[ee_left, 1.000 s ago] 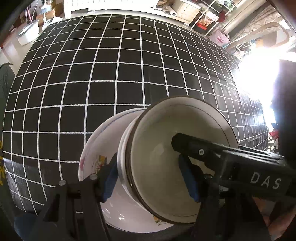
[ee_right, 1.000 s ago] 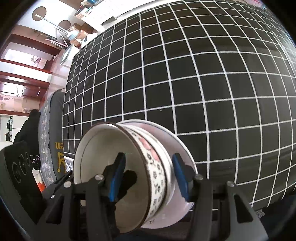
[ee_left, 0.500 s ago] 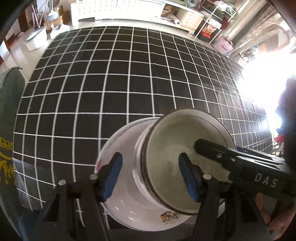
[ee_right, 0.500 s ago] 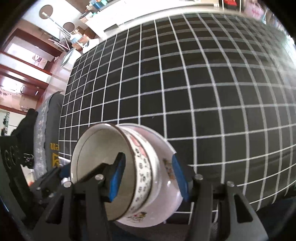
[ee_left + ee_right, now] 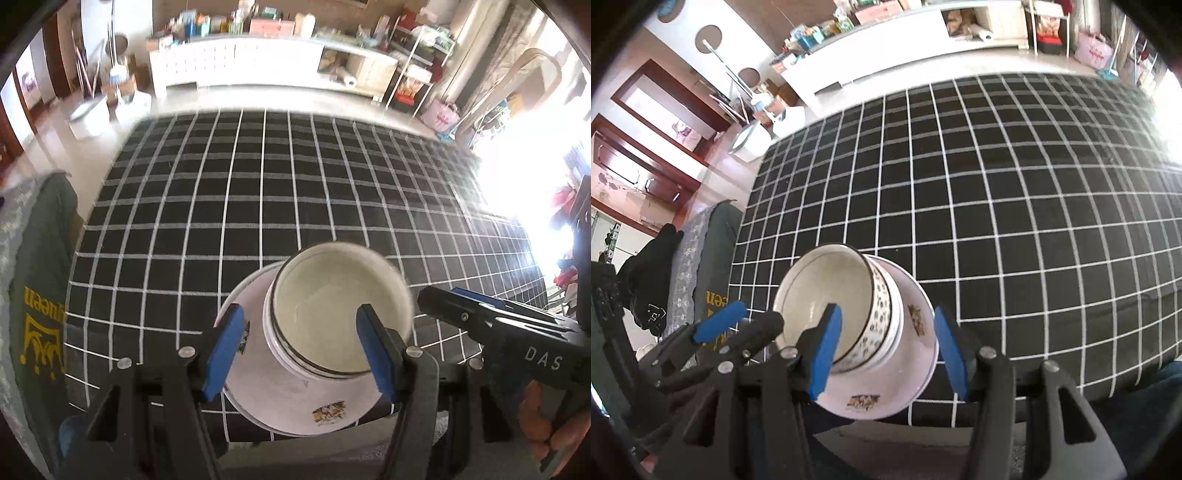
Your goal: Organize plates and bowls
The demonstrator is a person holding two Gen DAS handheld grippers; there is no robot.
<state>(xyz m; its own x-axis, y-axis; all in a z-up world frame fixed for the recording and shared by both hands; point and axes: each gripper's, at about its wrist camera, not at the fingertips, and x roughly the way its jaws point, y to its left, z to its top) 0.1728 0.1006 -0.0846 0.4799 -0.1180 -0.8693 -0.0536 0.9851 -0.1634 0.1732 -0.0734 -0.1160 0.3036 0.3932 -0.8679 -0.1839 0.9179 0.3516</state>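
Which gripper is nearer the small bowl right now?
Hard to separate. Left gripper and right gripper are both open, each straddling the small bowl stacked on the plate.

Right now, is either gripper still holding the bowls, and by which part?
Nothing is held. The left gripper and right gripper are both open, pads clear of the stacked bowls, which sit in the plate on the checked cloth.

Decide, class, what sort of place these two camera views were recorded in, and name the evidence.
Probably a lived-in home, perhaps a living room. A long white cabinet crowded with household goods lines the far wall, dark wooden doors stand at the side, and stacked bowls sit in a plate on a checked tablecloth.
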